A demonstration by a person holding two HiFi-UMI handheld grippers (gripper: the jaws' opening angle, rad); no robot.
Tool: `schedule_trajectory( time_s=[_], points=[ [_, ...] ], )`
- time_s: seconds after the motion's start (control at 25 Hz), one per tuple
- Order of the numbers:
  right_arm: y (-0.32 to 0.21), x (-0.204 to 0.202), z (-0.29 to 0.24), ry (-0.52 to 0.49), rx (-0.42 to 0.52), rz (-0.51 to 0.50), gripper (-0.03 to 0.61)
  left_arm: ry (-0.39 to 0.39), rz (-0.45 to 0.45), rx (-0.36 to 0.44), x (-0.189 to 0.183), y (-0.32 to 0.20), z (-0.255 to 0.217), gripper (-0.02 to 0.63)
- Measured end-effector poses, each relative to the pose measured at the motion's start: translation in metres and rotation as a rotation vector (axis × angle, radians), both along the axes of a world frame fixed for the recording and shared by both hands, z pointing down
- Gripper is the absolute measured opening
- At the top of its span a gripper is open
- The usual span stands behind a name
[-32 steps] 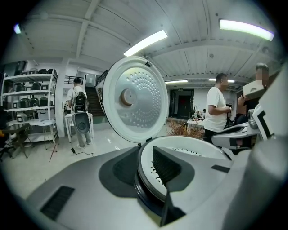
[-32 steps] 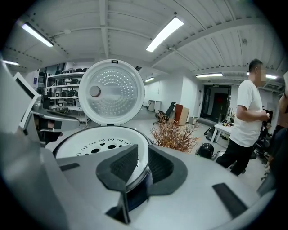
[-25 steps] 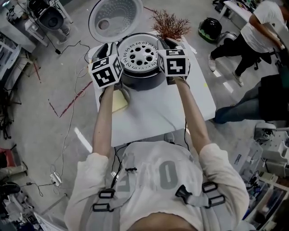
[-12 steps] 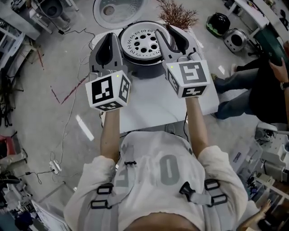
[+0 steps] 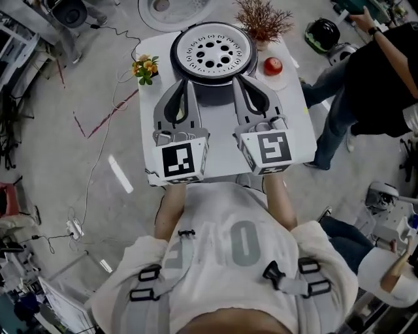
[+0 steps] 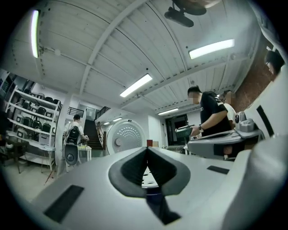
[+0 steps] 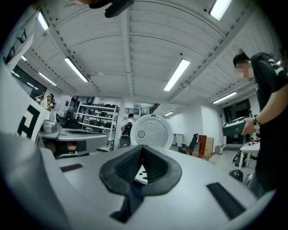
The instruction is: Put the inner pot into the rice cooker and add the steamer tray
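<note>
The dark rice cooker (image 5: 212, 88) stands at the far side of the white table (image 5: 297, 124). The white perforated steamer tray (image 5: 212, 51) sits in its top. Its round lid (image 5: 171, 6) stands open behind. My left gripper (image 5: 182, 85) and right gripper (image 5: 241, 81) hover side by side over the table. Both point at the cooker's front, just short of it. Their jaws have just been closing and are shut with nothing between them. Past the shut pads the left gripper (image 6: 146, 150) view shows a sliver of tray (image 6: 147, 179). The right gripper (image 7: 143, 148) view does too.
A small pot of flowers (image 5: 145, 67) stands left of the cooker. A red apple (image 5: 272, 65) and a dried brown plant (image 5: 263, 19) stand to its right. A person in black (image 5: 372, 65) stands by the table's right edge. Cables lie on the floor at left.
Both grippers have drawn back from the tray's sides toward me, over the near half of the table. Their jaws, apart around the tray before, have closed empty.
</note>
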State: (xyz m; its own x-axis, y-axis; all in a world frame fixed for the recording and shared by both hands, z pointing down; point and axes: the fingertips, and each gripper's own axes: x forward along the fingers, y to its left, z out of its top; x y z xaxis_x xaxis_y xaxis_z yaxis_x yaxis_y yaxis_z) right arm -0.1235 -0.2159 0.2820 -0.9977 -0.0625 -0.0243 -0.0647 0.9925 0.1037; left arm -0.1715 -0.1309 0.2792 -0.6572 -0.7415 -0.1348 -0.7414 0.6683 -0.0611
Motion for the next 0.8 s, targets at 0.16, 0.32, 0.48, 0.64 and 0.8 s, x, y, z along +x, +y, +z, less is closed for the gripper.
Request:
schedule_trajectory(
  time_s=[0.16, 0.32, 0.48, 0.64, 0.8],
  points=[
    [0.003, 0.005, 0.008, 0.024, 0.004, -0.013, 0.009, 0.006, -0.009, -0.019, 0.003, 0.002, 0.005, 0.020],
    [0.004, 0.007, 0.006, 0.022, -0.001, -0.024, 0.009, 0.005, -0.018, -0.016, 0.001, 0.005, 0.003, 0.020],
    [0.003, 0.006, 0.010, 0.031, -0.001, -0.029, 0.009, 0.018, -0.029, -0.023, -0.002, 0.006, 0.007, 0.020],
    [0.000, 0.003, 0.016, 0.035, -0.015, -0.031, 0.009, 0.024, -0.029, -0.028, -0.005, 0.006, 0.013, 0.020],
    [0.001, 0.004, 0.020, 0.043, -0.022, -0.024, 0.009, 0.033, -0.027, -0.028, -0.004, 0.010, 0.015, 0.020]
  ],
)
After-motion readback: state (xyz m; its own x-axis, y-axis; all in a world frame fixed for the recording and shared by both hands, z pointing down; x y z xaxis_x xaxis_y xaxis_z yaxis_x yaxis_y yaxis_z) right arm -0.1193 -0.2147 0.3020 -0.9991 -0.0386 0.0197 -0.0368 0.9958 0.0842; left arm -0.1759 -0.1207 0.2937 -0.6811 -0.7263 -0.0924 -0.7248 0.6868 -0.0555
